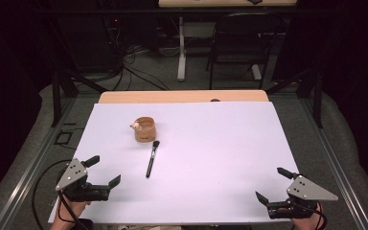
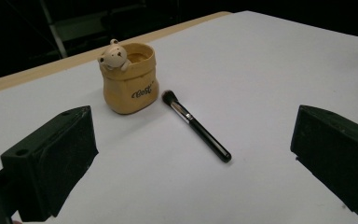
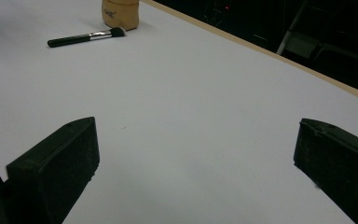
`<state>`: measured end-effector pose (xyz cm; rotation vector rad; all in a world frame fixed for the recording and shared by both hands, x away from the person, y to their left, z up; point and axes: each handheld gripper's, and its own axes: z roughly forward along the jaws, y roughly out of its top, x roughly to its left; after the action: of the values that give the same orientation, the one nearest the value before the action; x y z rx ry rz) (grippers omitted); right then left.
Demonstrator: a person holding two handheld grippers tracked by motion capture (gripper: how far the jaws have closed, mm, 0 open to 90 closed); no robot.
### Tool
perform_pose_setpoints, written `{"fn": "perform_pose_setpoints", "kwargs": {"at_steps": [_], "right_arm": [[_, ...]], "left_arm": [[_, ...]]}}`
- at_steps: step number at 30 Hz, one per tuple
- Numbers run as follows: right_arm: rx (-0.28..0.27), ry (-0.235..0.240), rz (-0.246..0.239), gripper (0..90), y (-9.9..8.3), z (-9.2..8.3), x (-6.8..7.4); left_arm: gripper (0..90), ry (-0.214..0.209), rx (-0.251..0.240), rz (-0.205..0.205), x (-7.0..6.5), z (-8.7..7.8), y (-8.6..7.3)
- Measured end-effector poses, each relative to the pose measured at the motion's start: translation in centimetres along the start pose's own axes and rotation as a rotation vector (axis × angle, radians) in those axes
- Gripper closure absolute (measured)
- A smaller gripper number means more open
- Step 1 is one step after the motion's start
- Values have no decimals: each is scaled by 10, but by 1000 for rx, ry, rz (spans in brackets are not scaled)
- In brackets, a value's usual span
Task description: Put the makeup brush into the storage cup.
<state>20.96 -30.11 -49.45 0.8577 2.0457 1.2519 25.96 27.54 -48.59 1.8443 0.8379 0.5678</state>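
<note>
A tan ceramic pot shaped like a sack, with a small bear figure on its rim, stands upright left of the table's middle. A black makeup brush lies flat just in front of it, bristles toward the pot. My left gripper hovers open near the front left corner, facing the brush and pot. At the front right my right gripper is open too, nothing between its jaws.
A white sheet covers the wooden table, whose far edge shows as a bare strip. Beyond it stand a dark folding chair and a table leg among floor cables. Grey padding runs along both table sides.
</note>
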Motion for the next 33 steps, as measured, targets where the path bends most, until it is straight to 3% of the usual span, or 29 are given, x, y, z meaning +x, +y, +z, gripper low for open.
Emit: {"fn": "perform_pose_setpoints", "kwargs": {"at_steps": [9, 10, 15, 27, 33], "right_arm": [[6, 12, -5, 0, 0, 4, -1], [9, 13, -5, 0, 0, 3, 0], [8, 7, -1, 0, -1, 3, -1], [9, 5, -4, 0, -1, 2, 0], [11, 7, -4, 0, -1, 2, 0]], "left_arm": [[0, 1, 64, -40, 5, 10, 15], [0, 5, 87, -44, 7, 14, 18], [0, 8, 109, -53, 9, 25, 26], [0, -8, 106, -19, 7, 42, 39], [0, -15, 69, 1, 5, 51, 43]]}}
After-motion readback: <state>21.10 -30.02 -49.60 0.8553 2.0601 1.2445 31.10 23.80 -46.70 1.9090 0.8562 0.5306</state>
